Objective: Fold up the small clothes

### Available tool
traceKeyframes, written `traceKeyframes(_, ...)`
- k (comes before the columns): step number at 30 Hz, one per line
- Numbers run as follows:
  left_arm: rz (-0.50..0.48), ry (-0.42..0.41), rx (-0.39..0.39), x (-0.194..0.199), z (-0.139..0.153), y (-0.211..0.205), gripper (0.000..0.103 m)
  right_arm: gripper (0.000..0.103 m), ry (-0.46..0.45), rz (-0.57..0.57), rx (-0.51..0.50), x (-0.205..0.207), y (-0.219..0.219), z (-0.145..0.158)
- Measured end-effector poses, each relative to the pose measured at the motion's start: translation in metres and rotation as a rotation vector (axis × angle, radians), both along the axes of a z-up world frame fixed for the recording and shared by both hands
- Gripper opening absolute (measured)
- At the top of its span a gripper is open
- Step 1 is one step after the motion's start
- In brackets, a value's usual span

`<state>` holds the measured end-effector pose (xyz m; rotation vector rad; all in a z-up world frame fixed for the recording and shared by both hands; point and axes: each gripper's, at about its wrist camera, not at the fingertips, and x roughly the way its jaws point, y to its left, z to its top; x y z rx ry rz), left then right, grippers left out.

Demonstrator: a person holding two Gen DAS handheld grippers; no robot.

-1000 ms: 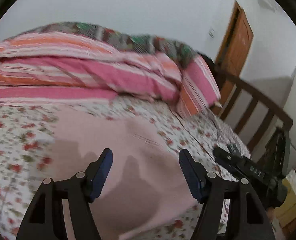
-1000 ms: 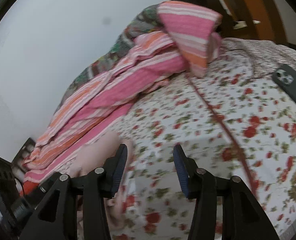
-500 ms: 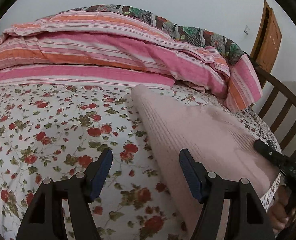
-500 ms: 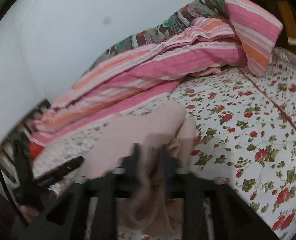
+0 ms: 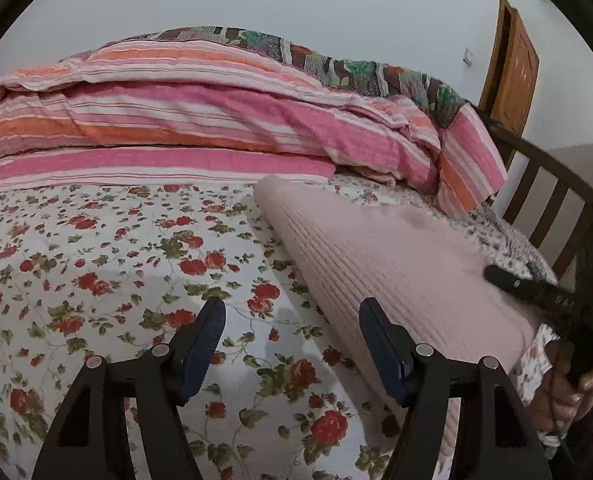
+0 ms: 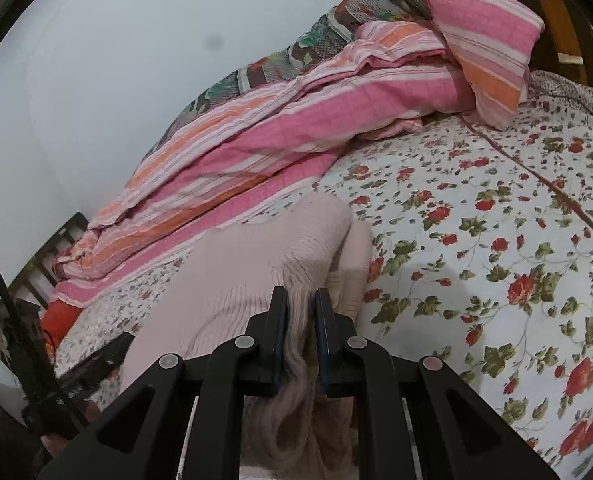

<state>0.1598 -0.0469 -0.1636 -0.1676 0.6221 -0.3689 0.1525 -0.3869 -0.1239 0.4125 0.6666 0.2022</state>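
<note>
Pinching the pale pink ribbed knit garment (image 6: pixel 252 280), the right gripper (image 6: pixel 300 312) is gathering it to fold; the left gripper (image 5: pixel 292 344) is hovering spread, empty.

Left wrist cam sits low over floral sheet (image 5: pixel 96 240), facing striped quilt (image 5: pixel 176 128) and wall. Right wrist cam is closer in, tilted, w/ pink knit garment (image 6: pixel 248 264) right at lens. Both share quilt, sheet, garment (opposite sides).
</note>
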Motion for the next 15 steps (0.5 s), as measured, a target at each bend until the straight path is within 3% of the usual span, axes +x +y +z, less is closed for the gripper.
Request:
traceKeyframes(10,0.095,0.028,-0.115,0.011,0.009,0.030,0.067,0.010,0.031,0.000,0.087,-0.005,-0.012,0.009)
traceKeyframes(15,0.129,0.093,-0.203,0.022,-0.002,0.045,0.067,0.010,0.110,-0.030,0.080,-0.002,-0.013,-0.007)
